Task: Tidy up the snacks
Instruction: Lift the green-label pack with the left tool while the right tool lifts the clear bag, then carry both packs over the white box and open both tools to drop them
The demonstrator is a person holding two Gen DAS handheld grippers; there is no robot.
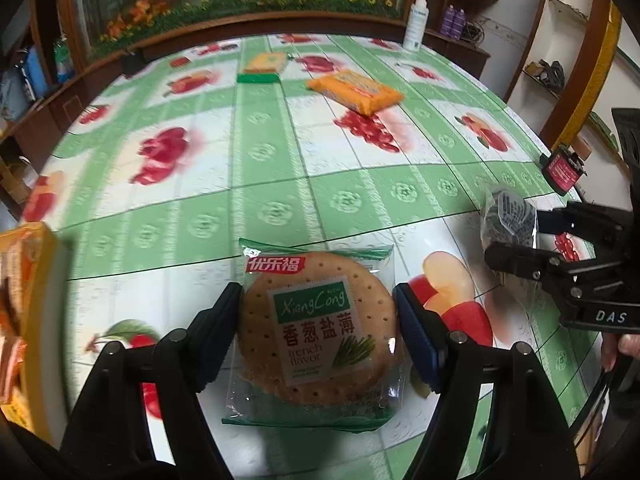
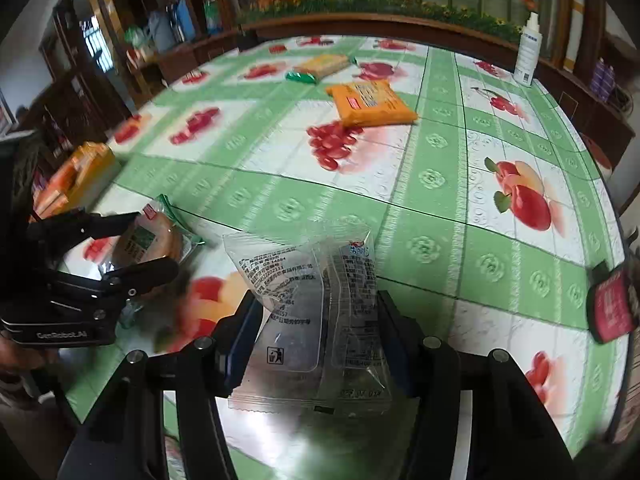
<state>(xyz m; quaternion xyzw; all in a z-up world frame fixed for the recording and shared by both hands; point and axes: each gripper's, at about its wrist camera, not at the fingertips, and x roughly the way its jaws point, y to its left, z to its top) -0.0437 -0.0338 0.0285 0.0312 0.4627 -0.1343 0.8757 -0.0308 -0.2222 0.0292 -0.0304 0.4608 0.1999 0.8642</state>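
Left hand-held gripper [image 1: 318, 320] clamped on cracker packet [image 1: 314, 332]; right hand-held gripper [image 2: 316, 332] clamped on clear packet [image 2: 308, 316]. Both are best lifted level off the bench [image 1: 280, 168], squeezed lightly.

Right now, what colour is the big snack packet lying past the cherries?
The snack packet is orange, clearest in the right wrist view.

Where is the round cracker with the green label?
The round cracker packet sits low in the middle of the left wrist view, between the left gripper fingers, above the fruit-print tablecloth.
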